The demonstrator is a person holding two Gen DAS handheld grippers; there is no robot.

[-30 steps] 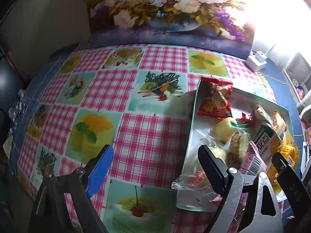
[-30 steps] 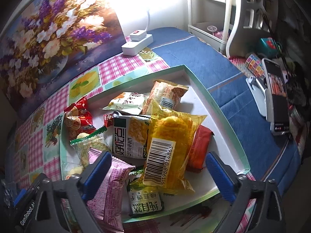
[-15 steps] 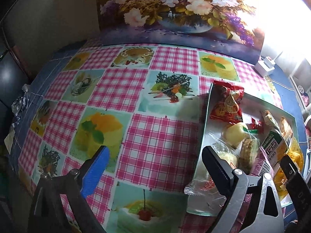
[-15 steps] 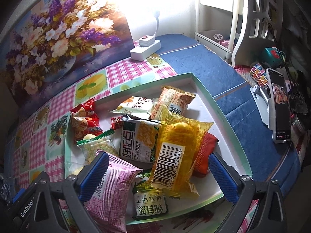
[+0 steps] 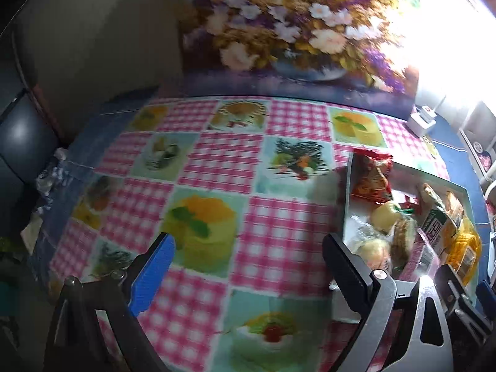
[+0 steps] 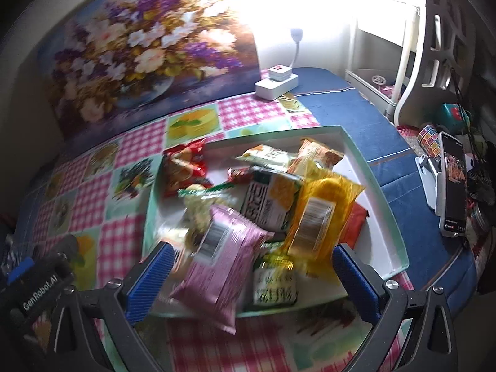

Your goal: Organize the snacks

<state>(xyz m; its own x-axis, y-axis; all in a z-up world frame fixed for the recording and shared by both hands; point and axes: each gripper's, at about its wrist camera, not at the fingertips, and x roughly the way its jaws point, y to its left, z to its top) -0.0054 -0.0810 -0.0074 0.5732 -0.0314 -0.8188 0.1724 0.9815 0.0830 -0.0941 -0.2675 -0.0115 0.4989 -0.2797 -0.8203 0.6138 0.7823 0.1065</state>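
Pink snack packet (image 6: 221,255) between right gripper's (image 6: 249,274) spread jaws

Tablecloth (image 5: 279,241) bare left of tray (image 6: 389,214); snacks (image 6: 322,214) crowd inside.

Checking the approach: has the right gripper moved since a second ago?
Yes. The right gripper has pulled back and to the left: the tray now sits farther away, and the phone lies nearer the right edge.

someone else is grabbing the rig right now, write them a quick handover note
Left gripper: open, holding nothing, over the checked tablecloth left of the tray.
Right gripper: open, holding nothing, at the tray's near edge around the pink packet.
Snacks: all heaped in the tray, yellow packet on top.
Done: nothing sorted out.
Left: pick and organize every packet.
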